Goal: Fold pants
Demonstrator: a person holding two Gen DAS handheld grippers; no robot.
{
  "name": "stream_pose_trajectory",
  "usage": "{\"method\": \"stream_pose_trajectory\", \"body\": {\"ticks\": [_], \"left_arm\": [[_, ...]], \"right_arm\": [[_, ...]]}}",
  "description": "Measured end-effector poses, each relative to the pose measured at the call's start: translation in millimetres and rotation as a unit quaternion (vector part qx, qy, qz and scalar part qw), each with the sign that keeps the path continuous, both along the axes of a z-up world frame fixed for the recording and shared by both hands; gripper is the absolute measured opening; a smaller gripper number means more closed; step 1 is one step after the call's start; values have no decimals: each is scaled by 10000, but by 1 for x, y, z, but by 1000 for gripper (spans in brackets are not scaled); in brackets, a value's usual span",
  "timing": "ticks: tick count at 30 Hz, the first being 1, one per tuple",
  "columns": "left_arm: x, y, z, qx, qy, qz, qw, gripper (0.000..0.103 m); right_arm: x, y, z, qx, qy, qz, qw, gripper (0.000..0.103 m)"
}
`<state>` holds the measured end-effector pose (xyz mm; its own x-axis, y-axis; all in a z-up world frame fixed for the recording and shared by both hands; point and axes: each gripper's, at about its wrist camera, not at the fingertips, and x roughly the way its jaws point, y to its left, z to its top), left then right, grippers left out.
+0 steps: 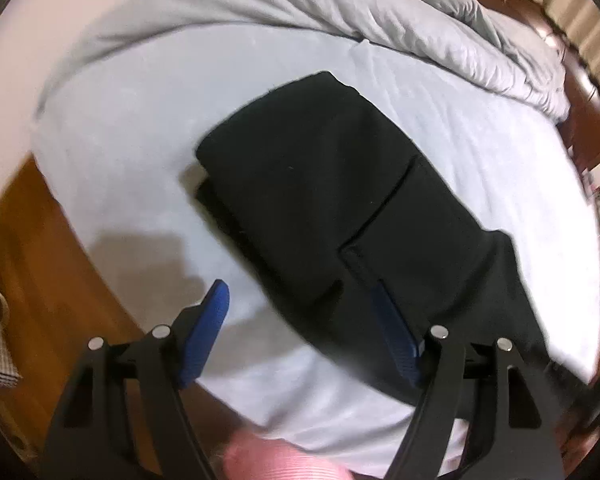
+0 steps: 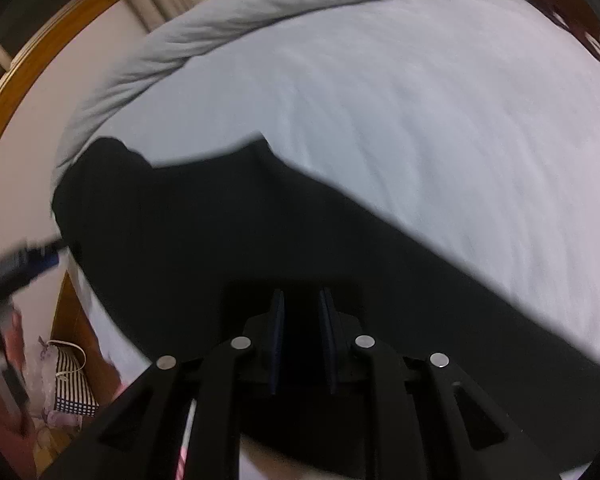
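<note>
The black pants [image 1: 332,200] are seen lying on the pale sheet of a bed [image 1: 120,152], already doubled over at least once: a folded panel with a clean edge lies on top, and a longer stretch of the same cloth runs out from beneath it toward the near right of the left wrist view. The long axis of the bundle is set on a diagonal, from the far left corner down to the near right.

The left gripper [image 1: 300,316] is held above the near edge of the cloth with its jaws spread wide and nothing pinched; one blue pad lies over bare sheet, the other over the dark cloth, so the near edge of the pants passes between them. Whether the pads touch the cloth cannot be told.

The right gripper [image 2: 302,320] is seen with its jaws drawn close, a narrow gap left between the pads. Black cloth fills the view behind them, but no cloth can be made out pinched between them; it is too dark and blurred to be sure.

It is judged that the long unfolded tail lies nearer the right hand, and that the next fold would be carried along the diagonal toward the far folded end. A rumpled grey duvet [image 1: 340,4] is bunched beyond the pants.
</note>
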<state>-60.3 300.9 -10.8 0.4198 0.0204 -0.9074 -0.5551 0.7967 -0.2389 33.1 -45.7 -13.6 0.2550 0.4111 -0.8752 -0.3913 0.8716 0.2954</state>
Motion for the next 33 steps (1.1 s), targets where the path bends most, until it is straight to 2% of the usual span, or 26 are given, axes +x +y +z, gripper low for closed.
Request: {"method": "stream_pose_trajectory", "body": {"ticks": [4,7,8,10,13,15,17,19,23,26,28,31,33], "left_arm": [[12,1,-8,-100,45,45,9999,73],[25,5,-19,-242,268,127,9993,68],[27,6,-23,-274,318,194,9989,61],[28,4,-23,-311,254,257,9989,55],[25,-1,-15,-117,137,284,9994,41],[17,-3,-4,-8,-20,371,9993,18],[8,-2,7,-94,-247,370,9990,18],[2,-2,7,-90,-246,385,9989,16],[-4,-4,-18,127,169,348,9992,15],[-4,-14,-21,504,197,171,9984,15],[-4,-18,-15,631,209,143,9977,16],[-7,-31,10,906,180,152,9956,20],[-13,-46,26,1054,83,86,9944,30]], "right_arm": [[-33,-41,-13,-170,215,-292,9992,19],[-39,-59,-24,-280,383,-469,9978,19],[-40,-65,-26,-285,423,-524,9973,19],[-44,-80,-29,-245,506,-678,9961,19],[-42,-87,-32,-207,528,-785,9953,19],[-44,-90,-35,-184,557,-832,9948,19],[-49,-100,-36,-133,571,-848,9947,19],[-49,-100,-36,-125,567,-857,9946,19],[-48,-107,-45,-259,635,-959,9930,14],[-43,-114,-49,-134,729,-1040,9918,14],[-42,-118,-48,13,788,-1091,9909,15],[-44,-126,-42,88,701,-1189,9904,19],[-47,-140,-37,81,621,-1319,9893,22]]}}
